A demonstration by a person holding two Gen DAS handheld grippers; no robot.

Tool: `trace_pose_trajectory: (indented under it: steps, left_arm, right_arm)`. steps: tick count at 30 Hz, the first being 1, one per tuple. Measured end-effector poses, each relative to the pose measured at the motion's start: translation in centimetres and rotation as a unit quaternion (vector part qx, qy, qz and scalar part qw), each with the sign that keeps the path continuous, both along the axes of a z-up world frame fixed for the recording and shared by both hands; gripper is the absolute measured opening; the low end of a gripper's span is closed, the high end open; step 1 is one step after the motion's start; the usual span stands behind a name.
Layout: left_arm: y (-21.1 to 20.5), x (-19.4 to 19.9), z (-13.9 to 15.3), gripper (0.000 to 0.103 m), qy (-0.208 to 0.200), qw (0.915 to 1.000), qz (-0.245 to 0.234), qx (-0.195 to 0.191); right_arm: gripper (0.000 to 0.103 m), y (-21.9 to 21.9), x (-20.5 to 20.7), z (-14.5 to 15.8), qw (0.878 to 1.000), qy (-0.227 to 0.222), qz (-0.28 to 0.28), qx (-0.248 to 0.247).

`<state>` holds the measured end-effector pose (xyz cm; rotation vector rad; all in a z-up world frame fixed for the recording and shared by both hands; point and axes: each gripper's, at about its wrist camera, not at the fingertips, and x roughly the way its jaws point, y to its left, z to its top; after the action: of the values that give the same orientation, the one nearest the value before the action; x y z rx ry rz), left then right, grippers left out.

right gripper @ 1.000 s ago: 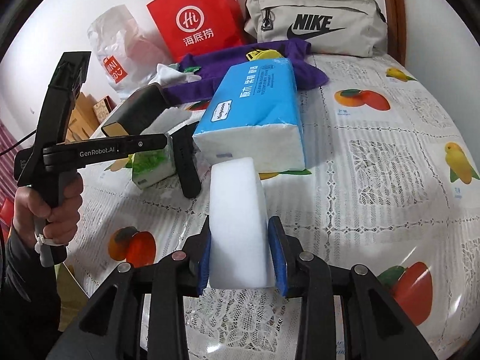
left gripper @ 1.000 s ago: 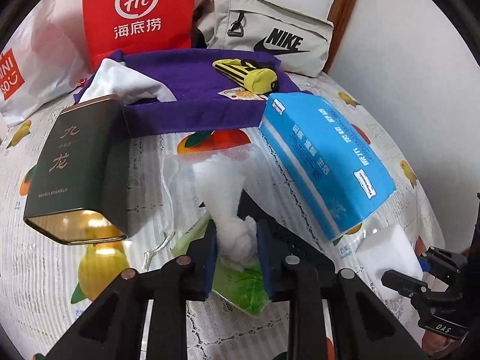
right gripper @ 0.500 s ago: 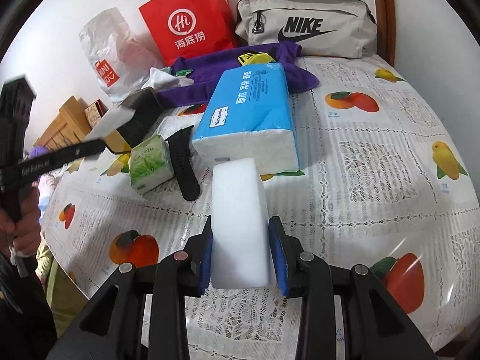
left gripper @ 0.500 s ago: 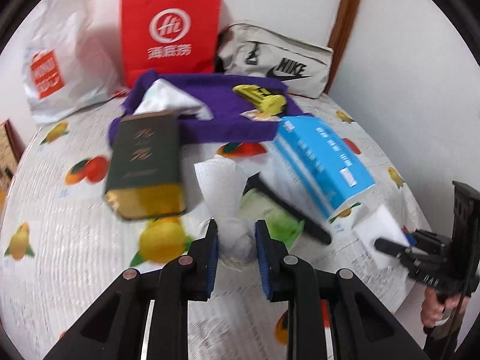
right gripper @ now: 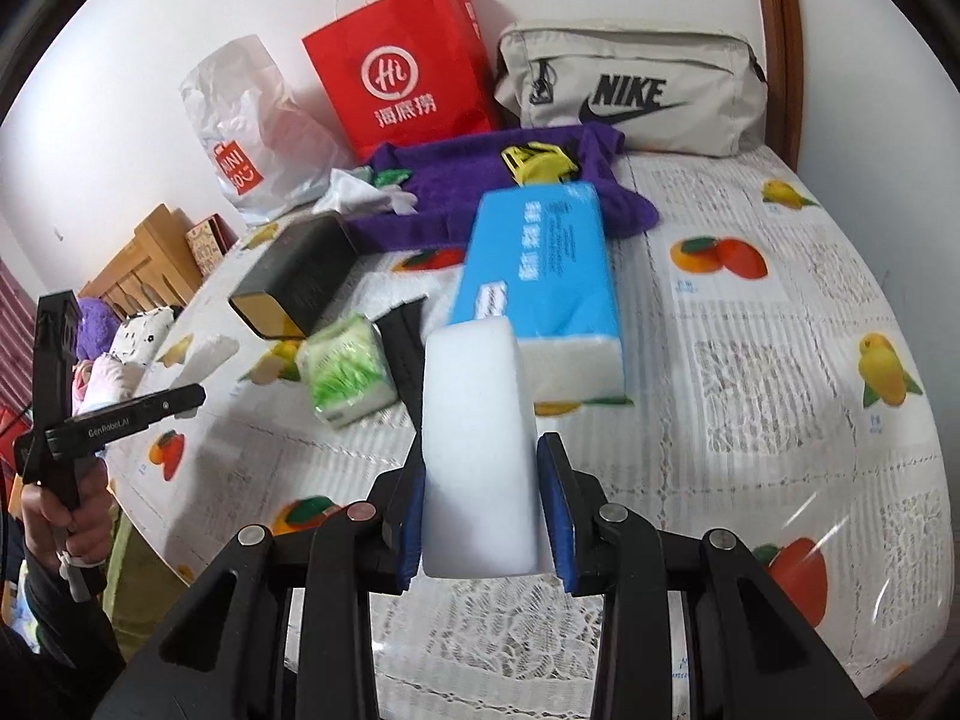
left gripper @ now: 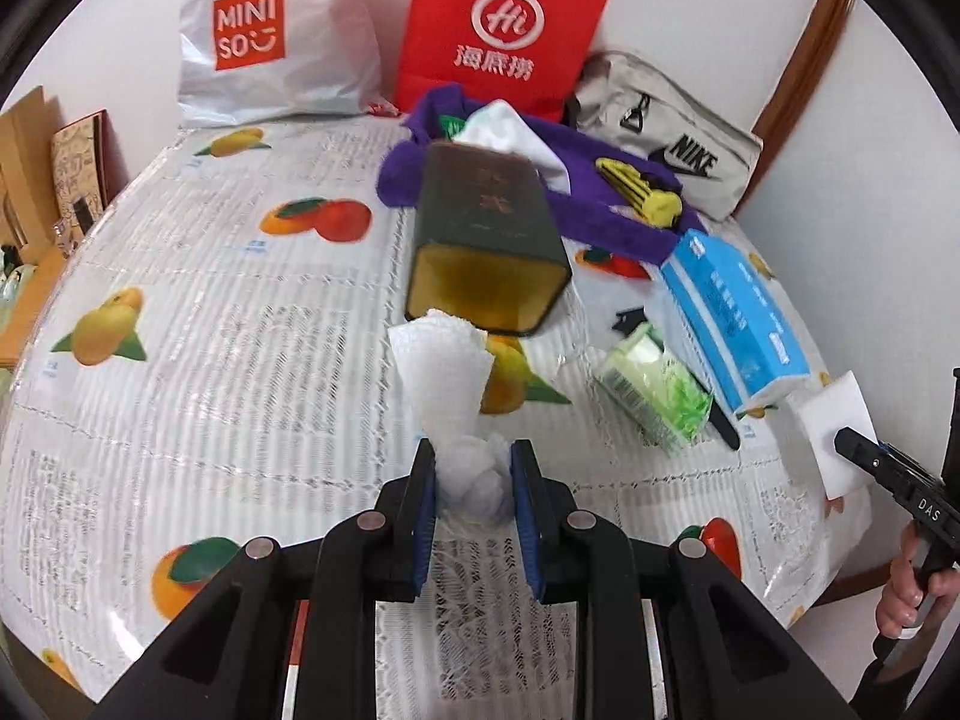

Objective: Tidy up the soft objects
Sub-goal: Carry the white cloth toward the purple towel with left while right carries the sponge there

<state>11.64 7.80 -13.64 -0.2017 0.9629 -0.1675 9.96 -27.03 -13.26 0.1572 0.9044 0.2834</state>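
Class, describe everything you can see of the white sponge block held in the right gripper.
The sponge block is a plain white, smooth-faced slab with rounded far corners, foam-like and unmarked. It stands on edge, its long side pointing away from the camera, clamped between the blue pads of the right gripper, above the tablecloth. Only the pads touch it. The left wrist view shows it too.

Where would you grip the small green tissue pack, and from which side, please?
Across its two long sides, coming from above. The green tissue pack lies flat on the table, a soft, narrow block. Its near end is free, but a black strap lies close on one long side and the blue tissue pack beyond, so that finger needs care.
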Motion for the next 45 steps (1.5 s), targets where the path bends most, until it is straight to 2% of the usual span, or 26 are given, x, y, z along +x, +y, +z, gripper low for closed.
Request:
trace_pose_trajectory:
  steps: [11, 22, 31, 40, 45]
  left_arm:
    - [2.0, 2.0, 5.4, 0.022, -0.044, 0.9988, 0.014, -0.016]
    - [1.1, 6.3, 7.5, 0.022, -0.053, 0.9985, 0.0, -0.011]
    - [0.4, 11.2, 7.4, 0.022, -0.041, 0.9991, -0.004, -0.01]
    - [-0.5, 16.6, 7.0, 0.022, -0.03, 0.9994, -0.014, 0.003]
    - [-0.7, 19.2, 6.2, 0.022, -0.014, 0.9998, -0.014, -0.006]
  right_arm:
    - [0.034, 1.4, 2.8, 4.6, 1.0, -0.026, 0.011, -0.003]
    - [0.034, 2.4, 7.8, 6.5, 0.999, -0.037, 0.025, -0.015]
    - [0.034, 2.4, 14.6, 5.9, 0.999, -0.035, 0.02, -0.022]
    - [0.034, 3.4, 22.0, 4.2, 0.999, -0.013, 0.036, -0.023]
    - [0.034, 4.0, 24.6, 2.8, 0.999, 0.002, 0.042, -0.022]
